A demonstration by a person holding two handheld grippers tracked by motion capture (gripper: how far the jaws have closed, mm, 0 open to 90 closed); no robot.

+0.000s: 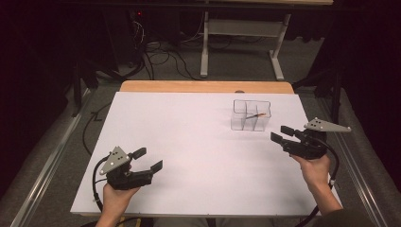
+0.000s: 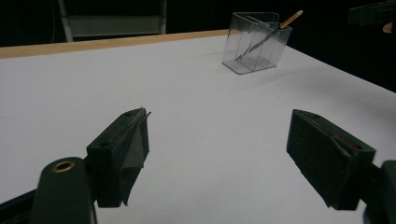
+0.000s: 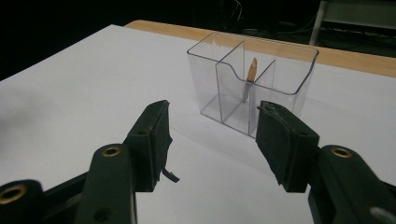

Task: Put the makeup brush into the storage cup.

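A clear plastic organizer [image 1: 251, 115] with several compartments stands on the white table top [image 1: 198, 156] at the back right. A pencil [image 1: 257, 115] leans inside it, its orange end up. In the right gripper view the organizer [image 3: 254, 84] stands just beyond the jaws, with the pencil [image 3: 252, 71] in a middle compartment. My right gripper [image 1: 279, 134] hovers just right of the organizer, open and empty. My left gripper [image 1: 147, 159] rests at the front left, open with nothing between its jaws. From the left gripper view the organizer [image 2: 257, 43] is far off, pencil [image 2: 290, 19] sticking out.
A wooden edge [image 1: 206, 86] runs along the table's far side. Beyond it stand a white metal frame [image 1: 243, 42] and cables on the floor. Dark curtains close in both sides.
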